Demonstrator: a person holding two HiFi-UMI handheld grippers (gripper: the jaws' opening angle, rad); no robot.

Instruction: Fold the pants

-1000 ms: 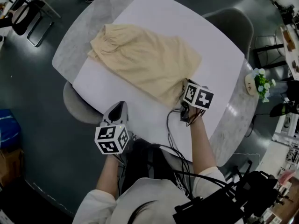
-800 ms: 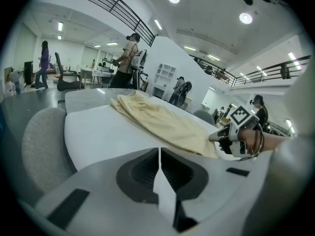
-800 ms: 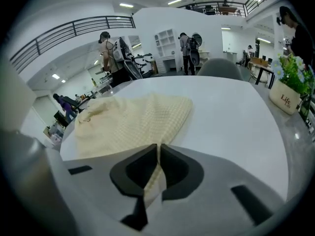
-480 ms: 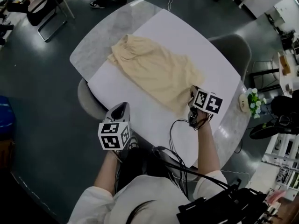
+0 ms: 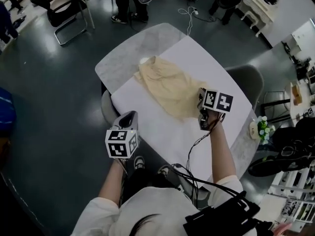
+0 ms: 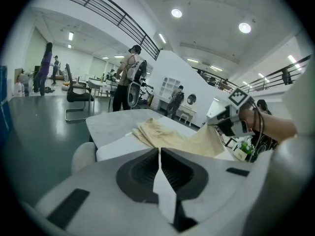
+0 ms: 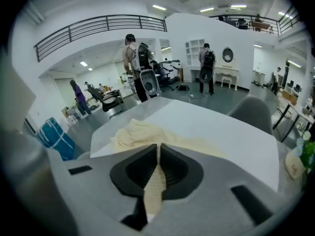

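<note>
The right tool (image 5: 201, 103) has just been closing its jaws. Beige cloth of the pants (image 5: 166, 84) sits between them, so it is clenched on the hem end nearest the person. Vs. a second ago this tool is higher, and the gripped end no longer lies flat. In the left gripper view the cloth climbs from the tabletop (image 5: 122, 58) up to the jaws. The rest of the pants lies on the white cover (image 5: 162, 132), w/ the gathered waist toward the far left edge, and it looks more drawn together than before. The left tool (image 5: 127, 121) has also risen a little, but it hangs outside the near left edge, over the floor. Its jaws are pressed together w/ no cloth in them. Judgement: the first fold is only starting, i.e. the hem end is probably to be carried over toward the waist; nothing is folded yet.

Surface: a rounded grey tabletop that looks like stone, most of it under the white cover. A small flower pot (image 5: 260, 128) stands at the near right edge. A grey chair (image 5: 105, 107) is pushed in at the left edge, and another chair (image 5: 246, 77) stands at the right edge.

Room: a big hall w/ dark glossy floor. Some persons (image 5: 129, 1) stand beyond the far edge, and a black chair (image 5: 69, 14) is near them.
</note>
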